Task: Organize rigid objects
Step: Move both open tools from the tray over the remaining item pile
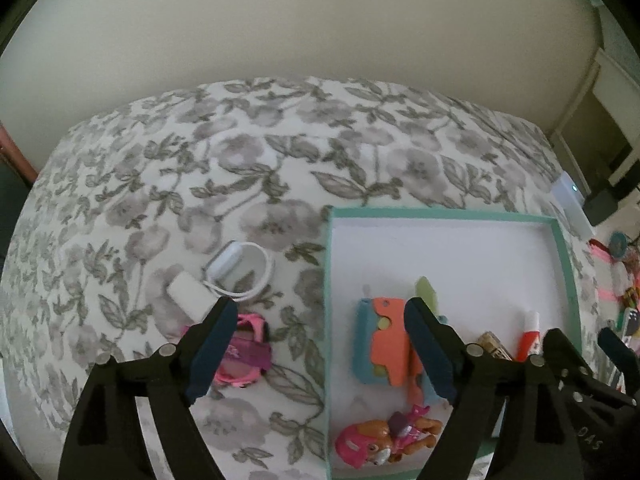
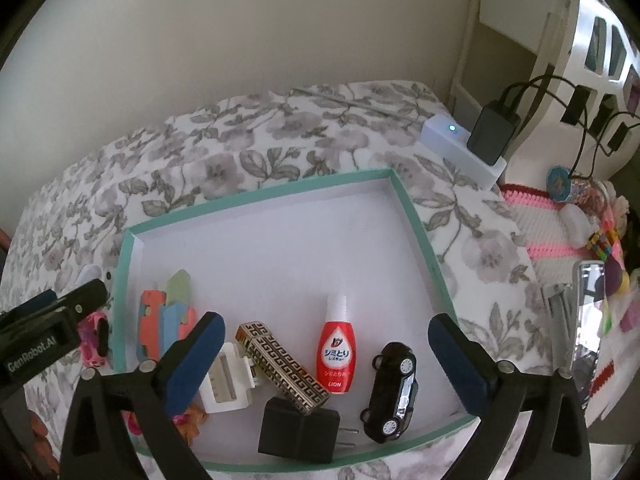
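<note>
A: On the flowered bedspread, how much is sorted into the shallow white box with the mint-green rim?

B: Most of it, I'd judge. Inside lie a black toy car, a red squeeze bottle with a white cap, a gold-and-black patterned bar, a black plug adapter, a white plastic clip, an orange-and-blue puzzle-like toy and a pink-helmeted pup figure.

A: And outside?

B: Three things, on the bedspread left of the box: a pink toy car, a white block and a coiled white cable with its plug, close together.

A: The grippers?

B: Both released and empty. The left gripper straddles the box's left wall, one finger over the pink car, one over the puzzle toy. The right gripper hangs spread wide above the bottle and bar, touching nothing.

A: So what's left?

B: Likely those three pieces.
</note>
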Available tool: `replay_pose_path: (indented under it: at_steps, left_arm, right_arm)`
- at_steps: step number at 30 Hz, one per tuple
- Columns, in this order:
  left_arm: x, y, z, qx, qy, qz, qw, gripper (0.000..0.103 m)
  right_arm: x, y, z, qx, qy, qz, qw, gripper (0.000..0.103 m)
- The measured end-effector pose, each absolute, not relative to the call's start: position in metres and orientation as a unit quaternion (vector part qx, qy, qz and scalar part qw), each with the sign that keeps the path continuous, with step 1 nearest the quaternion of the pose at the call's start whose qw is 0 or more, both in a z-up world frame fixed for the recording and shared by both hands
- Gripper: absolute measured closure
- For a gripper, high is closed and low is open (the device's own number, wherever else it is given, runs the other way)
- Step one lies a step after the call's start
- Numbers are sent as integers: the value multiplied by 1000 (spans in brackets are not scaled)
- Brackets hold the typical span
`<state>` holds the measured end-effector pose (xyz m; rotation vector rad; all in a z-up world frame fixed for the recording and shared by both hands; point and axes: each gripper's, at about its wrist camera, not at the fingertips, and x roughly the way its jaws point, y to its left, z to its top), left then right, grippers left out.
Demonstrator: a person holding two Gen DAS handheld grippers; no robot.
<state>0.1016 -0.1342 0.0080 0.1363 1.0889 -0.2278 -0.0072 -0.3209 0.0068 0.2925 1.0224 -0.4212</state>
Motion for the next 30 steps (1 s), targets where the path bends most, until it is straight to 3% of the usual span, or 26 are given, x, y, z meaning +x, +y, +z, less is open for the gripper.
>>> replay_pose_path:
  at_steps: [18,30]
  left_arm:
    - [113,-85,17,8,509,-70,858,9]
    - [117,-13,25,-25,495,-3,868,9]
  right_arm:
    - [-7,-312,14,140,471,-194,849,0]
    - [11,-237,31,111,457,-108,876,0]
